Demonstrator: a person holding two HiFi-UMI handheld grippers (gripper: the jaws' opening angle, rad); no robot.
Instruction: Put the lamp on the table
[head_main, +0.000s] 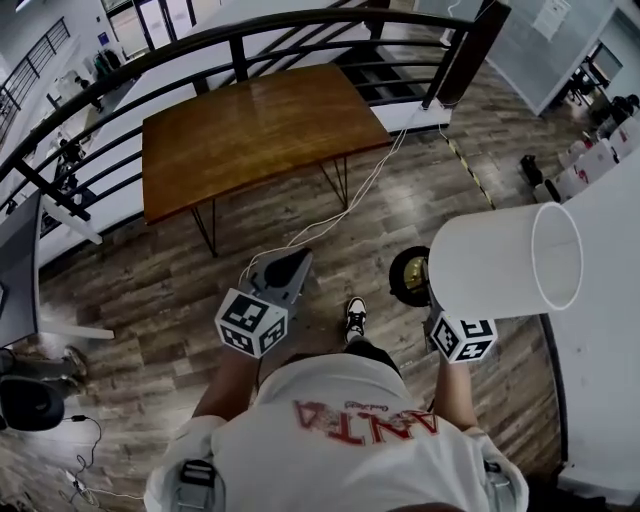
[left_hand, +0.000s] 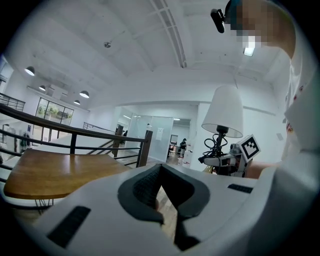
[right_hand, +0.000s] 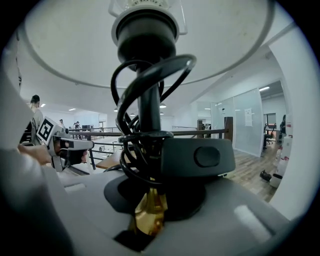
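Observation:
The lamp has a white shade (head_main: 500, 260), a black stem with its cord wound round it (right_hand: 145, 115) and a dark round base with gold (head_main: 408, 276). It hangs tilted over the floor at the right. My right gripper (head_main: 435, 312) is shut on the brass lower stem (right_hand: 149, 212). The lamp (left_hand: 222, 112) and right gripper (left_hand: 226, 161) also show in the left gripper view. My left gripper (head_main: 289, 267) is shut and holds nothing, its tips touching (left_hand: 160, 171). The brown wooden table (head_main: 260, 130) stands ahead, bare.
A black railing (head_main: 200, 40) curves behind the table, with stairs beyond. A white cable (head_main: 340, 212) runs over the wooden floor under the table. A white wall (head_main: 610, 330) is at the right. The person's shoe (head_main: 355, 318) is between the grippers.

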